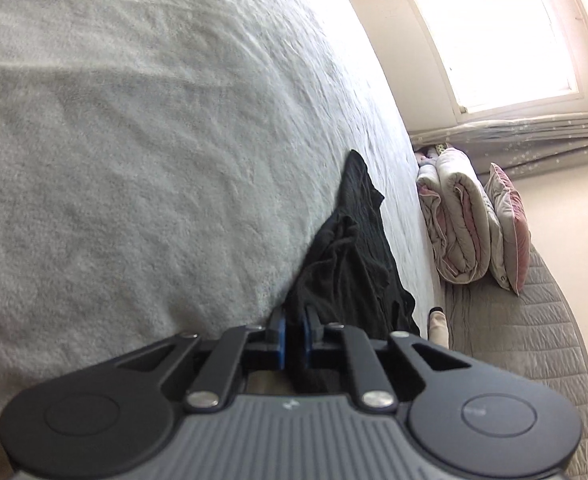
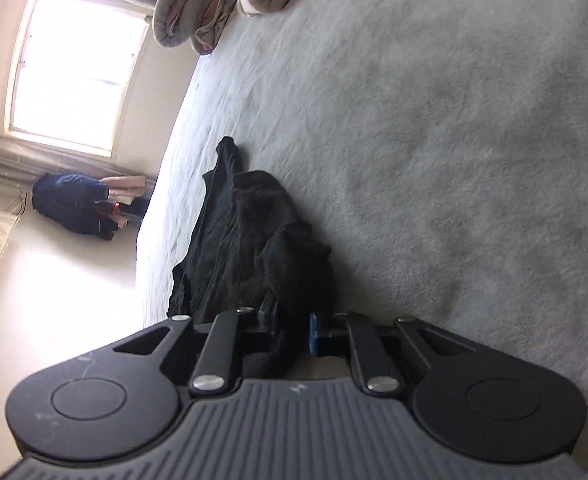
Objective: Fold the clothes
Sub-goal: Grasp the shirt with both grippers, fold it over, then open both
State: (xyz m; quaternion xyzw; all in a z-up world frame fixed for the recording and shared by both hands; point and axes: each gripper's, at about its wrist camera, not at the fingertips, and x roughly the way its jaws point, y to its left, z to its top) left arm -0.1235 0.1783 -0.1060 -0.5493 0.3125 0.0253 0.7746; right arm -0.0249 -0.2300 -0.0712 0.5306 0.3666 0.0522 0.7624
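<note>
Both views are rolled hard sideways, and there is the black garment (image 1: 350, 248), crumpled in a long heap on the pale grey fleecy blanket (image 1: 134, 140) that covers the bed. The left claw (image 1: 294, 330) is clamped on the near end of that dark cloth, the fabric bunched between its blue pads (image 1: 280, 330). The right claw (image 2: 294, 326) is clamped on the garment (image 2: 246, 232) too, cloth filling the narrow gap. Rolled quilts (image 1: 460, 220) and a pink-backed pillow (image 1: 510, 232) sit beyond, below a bright window (image 1: 502, 28).
</note>
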